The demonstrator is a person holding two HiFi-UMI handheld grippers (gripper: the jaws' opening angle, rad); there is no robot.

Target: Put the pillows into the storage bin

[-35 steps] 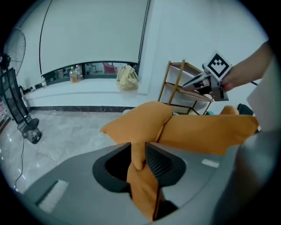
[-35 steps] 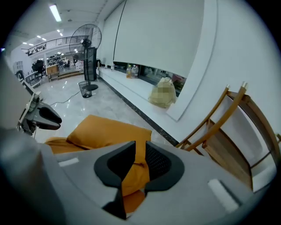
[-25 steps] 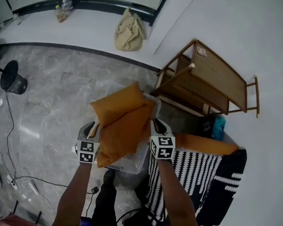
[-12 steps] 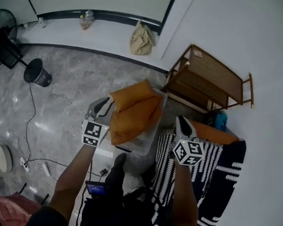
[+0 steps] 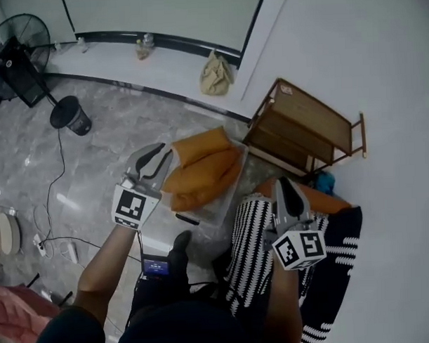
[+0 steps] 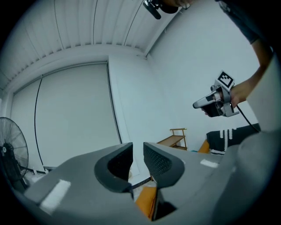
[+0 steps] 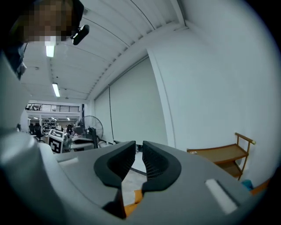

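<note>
Although each marker cube carries bold black-and-white squares, no readable words show on them. The left hand-held gripper [image 5: 152,161] is raised over the grey marbled floor [image 5: 95,171] just left of the bin. Its grey jaws, with ribbed black pads, stand a narrow slit apart and hold nothing. The right hand-held gripper [image 5: 285,188] hovers above a black-and-white striped fabric [image 5: 253,236], its jaws likewise barely parted and empty. Beside that fabric an orange cushion [image 5: 331,200] peeks out. Below and between the grippers, two plump orange pillows [image 5: 200,171] lie stacked in the clear plastic storage bin [image 5: 219,206], rising above its rim. Farther off stands a wooden rack [image 5: 308,125] with a sticker [image 5: 287,89] too small to read. Beyond are a black bucket [image 5: 72,117], a slumped beige bag [image 5: 216,74] against the wall, and a pedestal fan [image 5: 17,40].
</note>
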